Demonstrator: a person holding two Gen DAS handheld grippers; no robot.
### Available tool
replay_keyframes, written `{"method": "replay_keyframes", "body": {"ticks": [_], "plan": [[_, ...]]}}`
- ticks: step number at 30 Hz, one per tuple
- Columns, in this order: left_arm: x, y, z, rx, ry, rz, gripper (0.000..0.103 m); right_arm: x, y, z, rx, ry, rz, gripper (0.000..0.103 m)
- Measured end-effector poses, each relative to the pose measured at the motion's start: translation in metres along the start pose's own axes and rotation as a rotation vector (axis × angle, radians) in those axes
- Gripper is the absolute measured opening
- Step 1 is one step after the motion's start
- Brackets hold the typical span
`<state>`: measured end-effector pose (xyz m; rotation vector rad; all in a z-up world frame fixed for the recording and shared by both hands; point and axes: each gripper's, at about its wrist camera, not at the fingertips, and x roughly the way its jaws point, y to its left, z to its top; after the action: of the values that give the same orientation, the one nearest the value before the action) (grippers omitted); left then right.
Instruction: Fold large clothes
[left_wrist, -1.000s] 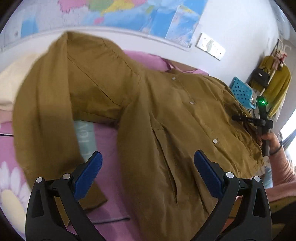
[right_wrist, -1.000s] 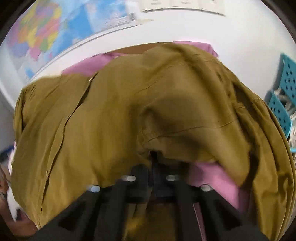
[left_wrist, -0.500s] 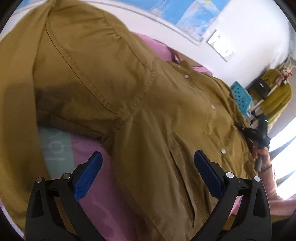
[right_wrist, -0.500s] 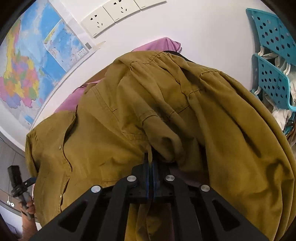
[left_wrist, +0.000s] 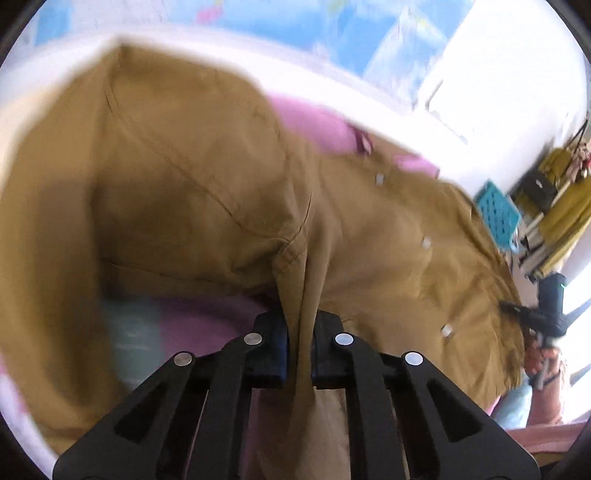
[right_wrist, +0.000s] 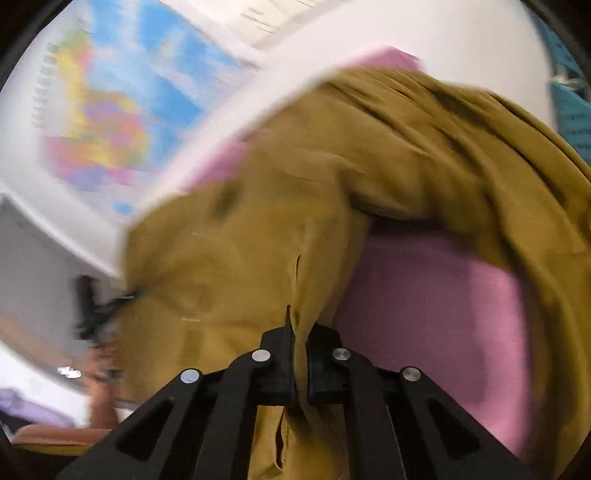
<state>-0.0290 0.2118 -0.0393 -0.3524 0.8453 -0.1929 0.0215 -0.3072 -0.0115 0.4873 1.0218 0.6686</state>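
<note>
Left wrist view: the left gripper (left_wrist: 299, 347) pinches a fold of the mustard-brown button-front cotton shirt (left_wrist: 207, 192), which spreads ahead of the fingers over the pink bedsheet (left_wrist: 207, 321).

Right wrist view: the right gripper (right_wrist: 301, 363) clamps another fold of the shirt (right_wrist: 236, 258); pink sheet (right_wrist: 436, 314) lies right of the fingers. The blurred wall map (right_wrist: 110, 118) bears no readable writing.

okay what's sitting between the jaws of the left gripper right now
A pinched fold of the mustard shirt runs between the jaws of the left gripper, seen in the left wrist view. Nothing else is in that gap.
</note>
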Motion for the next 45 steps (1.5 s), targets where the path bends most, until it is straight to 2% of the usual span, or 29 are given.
{"method": "replay_keyframes", "body": {"ticks": [2,3,5,6,7,9,10,11,12,14,15,17,19,21,22,23,24,26,28,29,31,32,33,34,35,40,41,43,45], "plan": [[-0.026,-0.003,0.006,0.015,-0.045,0.025,0.009,-0.008,0.018,-0.001,-0.04,-0.038,0.062,0.004],[-0.033,-0.002,0.007,0.031,-0.056,0.04,0.009,-0.005,0.017,-0.001,-0.04,-0.024,0.066,0.004],[-0.029,0.003,0.004,0.025,-0.018,0.048,0.011,0.016,-0.003,-0.005,0.01,0.048,0.011,0.006],[-0.016,0.004,-0.003,0.031,0.038,0.063,0.015,0.029,-0.022,-0.009,0.077,0.095,-0.01,0.011],[-0.005,0.002,-0.007,0.064,0.083,0.102,0.021,0.033,-0.033,-0.011,0.108,0.106,-0.033,0.016],[0.014,-0.006,-0.021,0.142,0.161,0.248,0.061,0.029,-0.039,-0.013,0.112,0.091,-0.043,0.033],[0.02,-0.012,-0.029,0.194,0.181,0.303,0.066,0.024,-0.037,-0.014,0.102,0.087,-0.062,0.038],[0.018,-0.02,-0.035,0.236,0.173,0.307,0.066,0.019,-0.034,-0.013,0.086,0.078,-0.091,0.054],[0.01,-0.026,-0.037,0.247,0.142,0.286,0.07,0.013,-0.029,-0.012,0.064,0.063,-0.125,0.067],[-0.01,-0.035,-0.036,0.254,0.077,0.214,0.078,-0.006,-0.019,-0.008,0.024,0.04,-0.153,0.067],[-0.028,-0.043,-0.035,0.267,0.012,0.138,0.084,-0.019,-0.012,-0.006,0.002,0.014,-0.155,0.067],[-0.048,-0.055,-0.034,0.296,-0.059,0.046,0.093,-0.047,0.001,-0.002,-0.049,-0.054,-0.192,0.067],[-0.06,-0.072,-0.032,0.339,-0.108,0.0,0.095,-0.079,0.015,0.003,-0.108,-0.153,-0.313,0.072],[-0.054,-0.09,-0.026,0.374,-0.104,-0.008,0.095,-0.098,0.016,0.004,-0.166,-0.208,-0.453,0.095],[-0.052,-0.095,-0.025,0.381,-0.098,-0.022,0.095,-0.103,0.013,0.004,-0.185,-0.211,-0.527,0.098],[-0.046,-0.1,-0.022,0.392,-0.088,-0.052,0.095,-0.104,0.003,0.004,-0.189,-0.175,-0.619,0.097],[-0.036,-0.112,-0.019,0.403,-0.082,-0.087,0.095,-0.102,-0.009,0.003,-0.172,-0.126,-0.664,0.097],[-0.015,-0.131,-0.016,0.421,-0.053,-0.147,0.095,-0.09,-0.032,-0.001,-0.131,-0.016,-0.672,0.097],[0.004,-0.147,-0.019,0.439,-0.025,-0.187,0.095,-0.075,-0.051,-0.009,-0.144,0.075,-0.735,0.097],[0.017,-0.158,-0.018,0.454,0.002,-0.208,0.095,-0.071,-0.058,-0.012,-0.158,0.106,-0.747,0.094],[0.038,-0.179,-0.019,0.483,0.038,-0.233,0.095,-0.064,-0.068,-0.016,-0.169,0.148,-0.729,0.067],[0.048,-0.191,-0.02,0.497,0.057,-0.25,0.095,-0.064,-0.073,-0.02,-0.145,0.151,-0.672,0.032],[0.059,-0.203,-0.019,0.513,0.08,-0.27,0.095,-0.068,-0.078,-0.017,-0.117,0.139,-0.631,0.021],[0.067,-0.212,-0.018,0.525,0.094,-0.287,0.095,-0.076,-0.08,-0.014,-0.111,0.105,-0.627,0.019],[0.072,-0.218,-0.017,0.536,0.103,-0.301,0.095,-0.086,-0.079,-0.01,-0.1,0.068,-0.586,0.013],[0.098,-0.274,-0.004,0.637,0.1,-0.355,0.095,-0.187,-0.08,0.035,0.065,-0.294,-0.355,0.012],[0.104,-0.286,0.001,0.654,0.093,-0.367,0.095,-0.202,-0.08,0.043,0.086,-0.342,-0.318,0.012],[0.115,-0.304,0.008,0.669,0.08,-0.381,0.095,-0.22,-0.075,0.064,0.095,-0.386,-0.235,0.012],[0.129,-0.319,0.015,0.672,0.08,-0.407,0.091,-0.217,-0.064,0.077,0.071,-0.359,-0.229,0.012]]}}
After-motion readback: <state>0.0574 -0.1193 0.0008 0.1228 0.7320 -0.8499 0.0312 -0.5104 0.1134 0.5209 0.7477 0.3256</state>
